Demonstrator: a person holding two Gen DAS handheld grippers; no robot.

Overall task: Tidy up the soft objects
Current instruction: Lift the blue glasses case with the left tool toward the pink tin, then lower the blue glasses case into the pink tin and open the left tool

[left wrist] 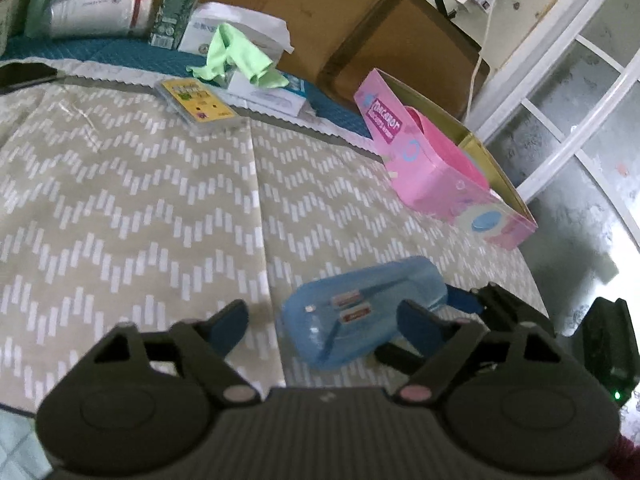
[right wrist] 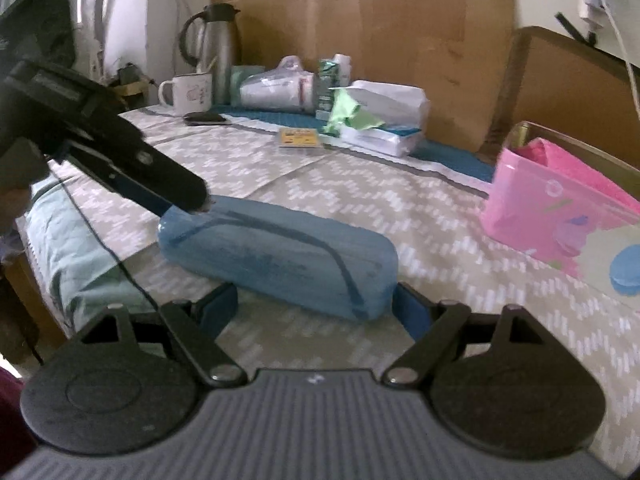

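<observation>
A: Room on the tablecloth point(left wrist: 120, 200)?
B: Middle bare; pink box point(left wrist: 436, 160) at right edge.
A: Blue pouch point(right wrist: 276, 256)?
B: Near front edge, between the parted jaws of left gripper point(left wrist: 324, 320) and right gripper point(right wrist: 316, 304); neither clamps it.

Setting: a lived-in home room. Table under a chevron-patterned cloth point(right wrist: 360, 184); far left, a steel thermos jug point(right wrist: 218, 48) and an enamel mug point(right wrist: 188, 94); far centre, household packets and a green cloth point(left wrist: 232, 56); right, a white-framed glazed door point(left wrist: 568, 92).
</observation>
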